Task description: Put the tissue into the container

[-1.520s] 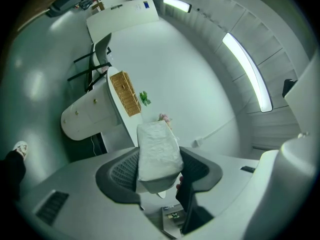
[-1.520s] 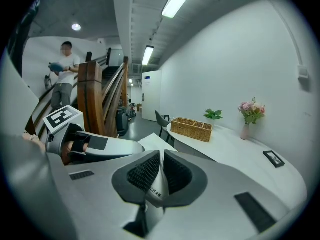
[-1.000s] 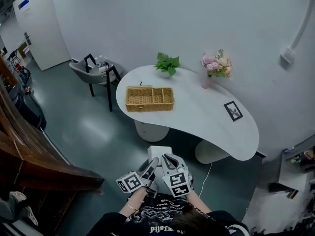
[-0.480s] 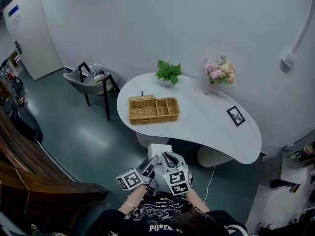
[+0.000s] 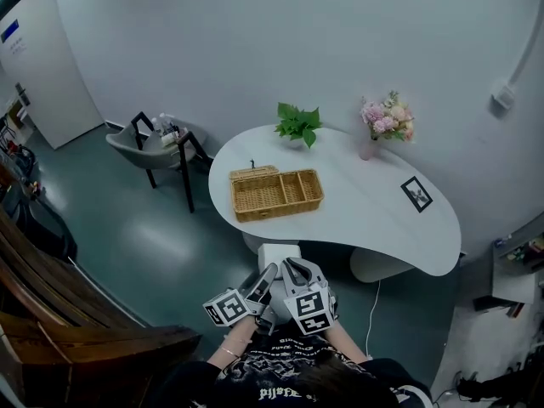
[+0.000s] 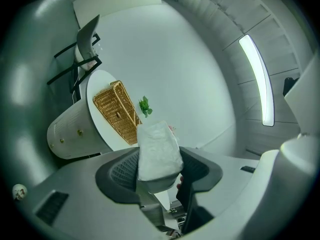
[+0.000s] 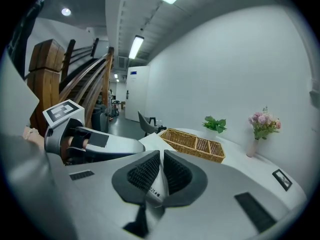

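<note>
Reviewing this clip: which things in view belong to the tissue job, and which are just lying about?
Part of the job:
tissue pack, clamped between the left tool and the right tool
wicker basket, the container, on the white table

Just lying about:
potted plant
vase of pink flowers
framed picture
grey chair

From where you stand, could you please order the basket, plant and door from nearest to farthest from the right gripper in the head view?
From the right gripper:
1. basket, on the near left part of the table.
2. plant, behind the basket at the table's far edge.
3. door, far left, at the back of the room.
</note>
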`<state>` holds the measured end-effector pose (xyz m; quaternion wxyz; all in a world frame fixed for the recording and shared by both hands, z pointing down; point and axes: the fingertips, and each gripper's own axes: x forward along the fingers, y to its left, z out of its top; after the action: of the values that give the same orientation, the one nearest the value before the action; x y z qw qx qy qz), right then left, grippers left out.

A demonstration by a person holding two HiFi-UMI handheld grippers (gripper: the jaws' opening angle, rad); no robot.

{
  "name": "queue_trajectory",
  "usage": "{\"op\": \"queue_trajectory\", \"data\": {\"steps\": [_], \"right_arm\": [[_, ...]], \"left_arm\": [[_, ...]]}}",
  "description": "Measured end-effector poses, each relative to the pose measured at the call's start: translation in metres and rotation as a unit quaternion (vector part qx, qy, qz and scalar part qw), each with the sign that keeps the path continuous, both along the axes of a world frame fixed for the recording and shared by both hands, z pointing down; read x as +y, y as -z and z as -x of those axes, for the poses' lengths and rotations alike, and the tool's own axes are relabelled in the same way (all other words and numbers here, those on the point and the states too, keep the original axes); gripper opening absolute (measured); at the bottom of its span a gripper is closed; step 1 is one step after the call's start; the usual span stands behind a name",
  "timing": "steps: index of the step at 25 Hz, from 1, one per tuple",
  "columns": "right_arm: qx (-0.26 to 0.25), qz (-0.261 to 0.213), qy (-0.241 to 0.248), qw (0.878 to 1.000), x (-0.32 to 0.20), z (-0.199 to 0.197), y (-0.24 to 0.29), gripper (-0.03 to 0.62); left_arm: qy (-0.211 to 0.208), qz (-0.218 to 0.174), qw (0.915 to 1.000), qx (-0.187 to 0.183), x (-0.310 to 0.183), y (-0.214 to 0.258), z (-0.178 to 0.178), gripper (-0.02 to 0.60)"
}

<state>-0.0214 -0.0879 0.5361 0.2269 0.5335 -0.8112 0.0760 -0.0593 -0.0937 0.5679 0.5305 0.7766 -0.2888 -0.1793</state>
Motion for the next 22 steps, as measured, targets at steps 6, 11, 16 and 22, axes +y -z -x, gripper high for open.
{"op": "queue_trajectory", "data": {"steps": [6,11,16,22], "right_arm": [[0.002,0.004,0.004,1.000,-0.013,0.006,-0.002,0.048],[0.003,0.000,0.022,1.000,-0.037,0.007,0.001,0.048],[0.005,-0.001,0.042,0.999,-0.072,0.003,0.000,0.048],[-0.003,0.000,0.062,0.998,-0.120,0.000,0.006,0.046]], "left_arm": [[0.005,0.003,1.0000,0.005,-0.013,-0.001,0.007,0.245],[0.020,-0.005,0.9998,0.008,-0.036,0.000,0.007,0.245],[0.041,-0.011,0.9991,0.007,-0.070,0.002,0.004,0.245],[0.058,-0.016,0.9982,0.005,-0.116,0.007,0.001,0.245]]}}
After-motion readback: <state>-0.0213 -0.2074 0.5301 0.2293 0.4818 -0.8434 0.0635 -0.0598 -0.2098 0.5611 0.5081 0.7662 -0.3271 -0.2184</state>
